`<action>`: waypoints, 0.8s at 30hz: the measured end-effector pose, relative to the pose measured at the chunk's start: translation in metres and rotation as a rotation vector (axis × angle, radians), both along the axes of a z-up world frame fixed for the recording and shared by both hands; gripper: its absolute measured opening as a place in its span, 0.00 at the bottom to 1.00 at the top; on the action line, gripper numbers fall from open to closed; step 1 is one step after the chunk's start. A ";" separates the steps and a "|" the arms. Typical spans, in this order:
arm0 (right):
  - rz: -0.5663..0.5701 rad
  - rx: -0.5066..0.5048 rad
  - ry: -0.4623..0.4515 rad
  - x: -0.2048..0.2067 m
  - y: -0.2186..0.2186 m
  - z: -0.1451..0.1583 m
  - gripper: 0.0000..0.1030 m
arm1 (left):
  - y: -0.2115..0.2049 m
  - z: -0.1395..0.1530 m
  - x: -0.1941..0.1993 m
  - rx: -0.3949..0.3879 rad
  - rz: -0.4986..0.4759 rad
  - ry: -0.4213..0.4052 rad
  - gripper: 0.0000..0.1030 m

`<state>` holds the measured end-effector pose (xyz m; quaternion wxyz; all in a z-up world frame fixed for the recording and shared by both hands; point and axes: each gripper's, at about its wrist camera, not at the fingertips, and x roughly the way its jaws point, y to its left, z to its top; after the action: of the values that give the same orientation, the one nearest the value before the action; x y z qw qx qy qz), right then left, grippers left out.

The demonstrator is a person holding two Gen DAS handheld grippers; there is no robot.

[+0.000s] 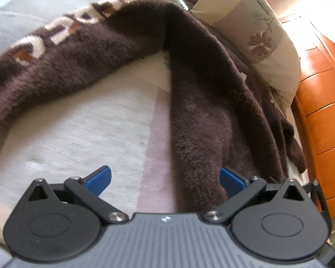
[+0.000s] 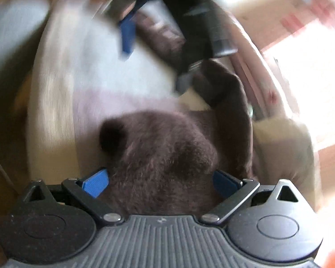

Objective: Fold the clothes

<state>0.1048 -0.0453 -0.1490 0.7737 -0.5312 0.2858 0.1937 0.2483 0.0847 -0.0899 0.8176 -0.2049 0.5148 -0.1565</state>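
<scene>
Blue pads of the left tool (image 1: 165,182) sit lowest in the left wrist view, spread wide, nothing between them; a strip of the brown sweater (image 1: 203,120) runs up from just beside the right pad. Right tool (image 2: 160,184) likewise wide open at bottom centre of the right wrist view, with a fuzzy bulge of the same sweater (image 2: 167,147) lying between the pads. Can't tell if the pads touch the fabric; no pinch is visible.

Sweater position: spread over the bed (image 1: 78,138). One part arcs across the upper left of the left view, another drops down the centre right, and an edge trails off lower right toward the orange wooden cabinet (image 1: 319,120). Floral pillow (image 1: 263,42) is at upper right, just behind the garment. Not folded flat as it lies; bunched and draped.

Handling, judged: thick fluffy knit, soft and limp, no stiffness, will sag and stretch when lifted. Moderate weight for a garment. Nap should grip the pads well, not slippery, not fragile. Best hold looks like an edge or a cuff rather than the thick middle, where a pinch would catch only fluff or several layers.

Writing: white and orange block letters are knitted across the upper-left band (image 1: 62,35), but blurred and curved, so not readable. Small pale logo on each tool body, unreadable. Right view is heavily motion blurred; the other tool shows at its top centre.
</scene>
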 end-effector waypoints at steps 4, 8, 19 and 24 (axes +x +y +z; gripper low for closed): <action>0.013 -0.102 -0.101 0.010 0.011 -0.021 0.98 | 0.010 0.007 -0.008 0.045 0.002 -0.029 0.99; 0.021 -0.052 -0.218 0.020 0.028 -0.015 0.98 | 0.021 0.011 -0.011 0.048 0.025 -0.039 0.99; -0.267 0.250 -0.338 0.080 -0.029 0.043 1.00 | 0.027 0.008 -0.010 -0.063 0.033 -0.018 0.99; -0.458 0.351 -0.291 0.113 -0.078 0.053 1.00 | 0.010 -0.002 -0.001 -0.152 -0.002 0.015 0.99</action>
<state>0.2174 -0.1229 -0.0964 0.9098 -0.3333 0.2467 -0.0171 0.2472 0.0946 -0.0919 0.7956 -0.2672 0.5077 -0.1943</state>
